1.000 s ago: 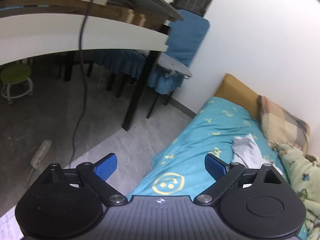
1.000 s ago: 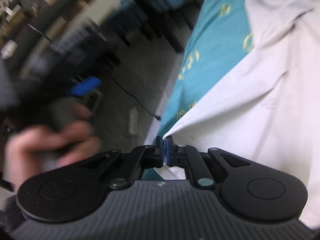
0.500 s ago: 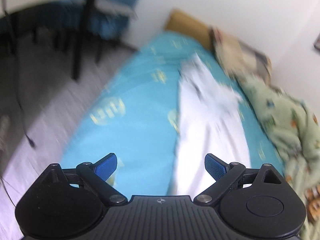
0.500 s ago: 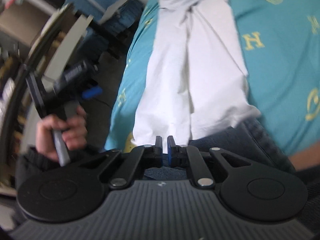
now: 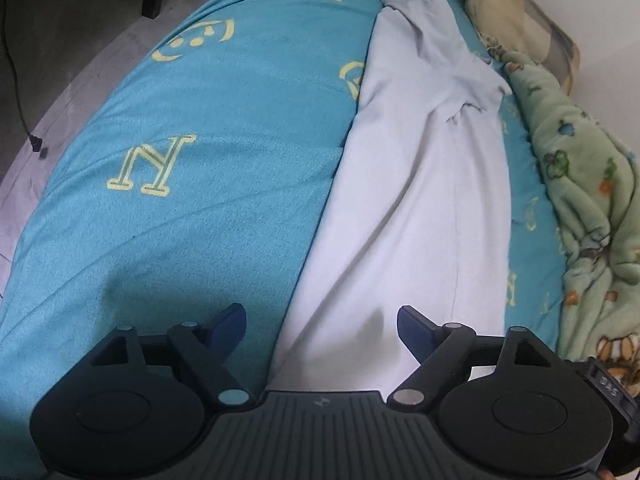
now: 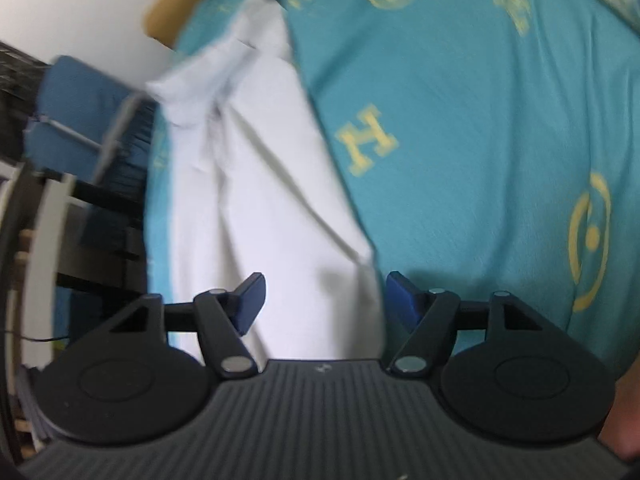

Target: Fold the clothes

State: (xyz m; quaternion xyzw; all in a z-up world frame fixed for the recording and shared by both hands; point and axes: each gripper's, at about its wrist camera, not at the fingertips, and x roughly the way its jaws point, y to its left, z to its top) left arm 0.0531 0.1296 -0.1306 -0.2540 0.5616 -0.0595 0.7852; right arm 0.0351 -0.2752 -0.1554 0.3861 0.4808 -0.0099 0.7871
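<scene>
Left claw (image 5: 320,322) and right claw (image 6: 322,294) both gape wide, empty.

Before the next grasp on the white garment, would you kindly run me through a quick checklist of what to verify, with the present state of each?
1. Left gripper open, holding nothing: ok.
2. Right gripper open, holding nothing: ok.
3. White garment lies lengthwise on the teal bedsheet: ok.
4. Garment smooth: not ok; it is bunched and creased at the far end, with long folds down its length.
5. Near hem lies between each gripper's fingers: ok.
6. Green blanket apart from the garment: ok; a strip of sheet shows between them.
</scene>
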